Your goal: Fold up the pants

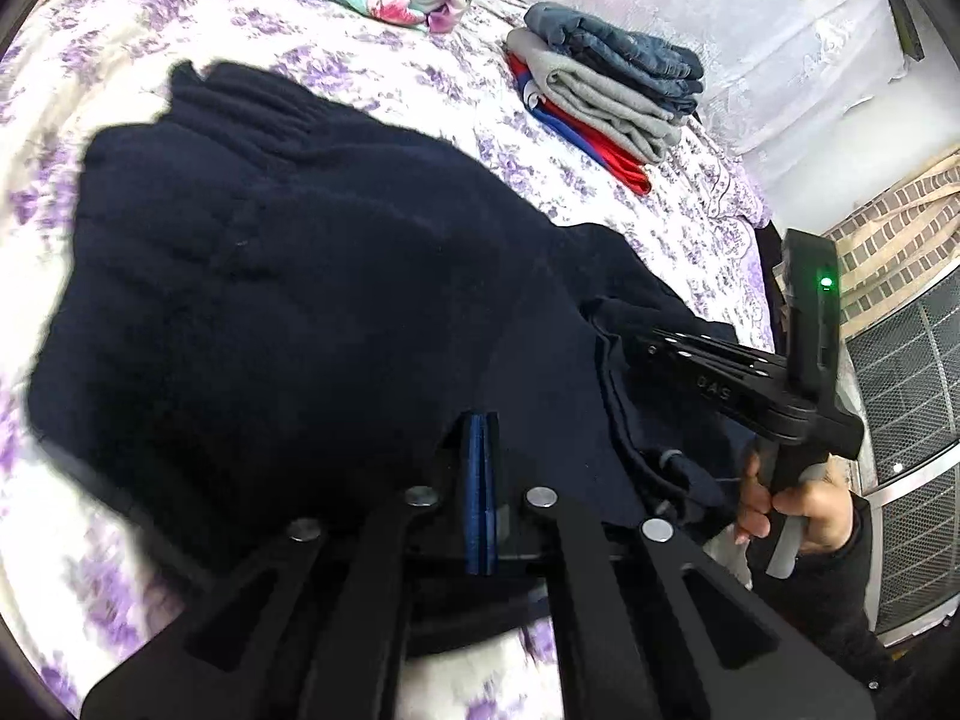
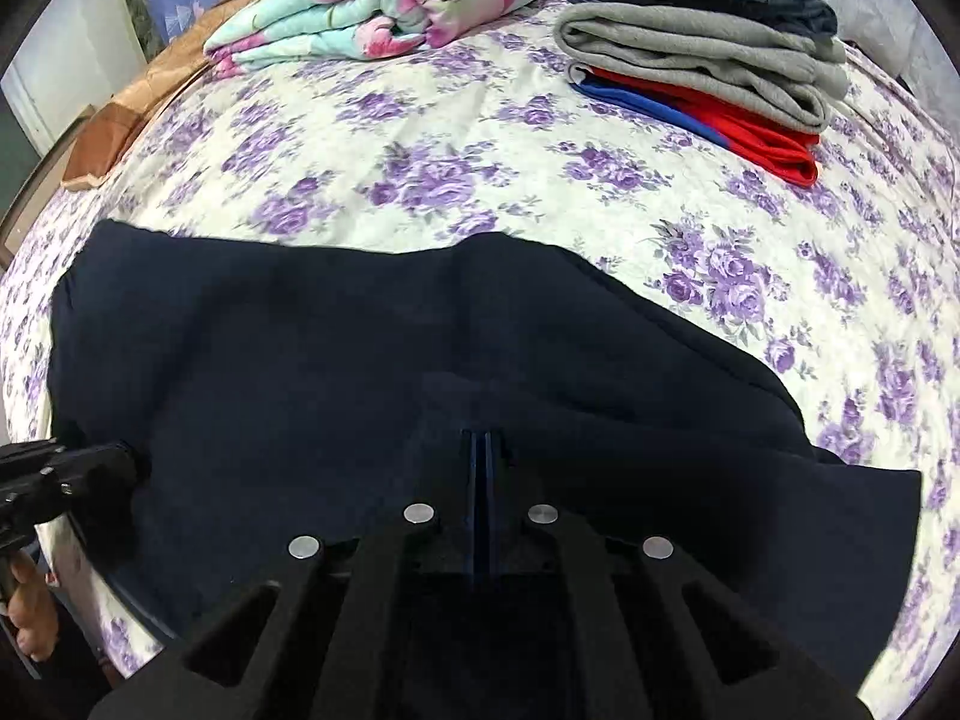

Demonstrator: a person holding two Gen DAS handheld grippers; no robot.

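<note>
Dark navy pants (image 1: 288,276) lie on a bed with a purple-flowered sheet (image 1: 372,60). In the left wrist view my left gripper (image 1: 480,426) has its blue pads pressed together at the near edge of the pants, cloth pinched between them. My right gripper (image 1: 624,324) reaches into the pants edge further right, held by a hand. In the right wrist view the pants (image 2: 360,372) spread wide, and my right gripper (image 2: 483,441) is shut on their near edge. My left gripper (image 2: 114,456) shows at the left edge of the pants.
A stack of folded clothes (image 2: 708,48), jeans over grey over red and blue, sits at the far right of the bed. A folded floral quilt (image 2: 384,6) lies at the far middle. A wire-grid surface (image 1: 900,396) stands right of the bed.
</note>
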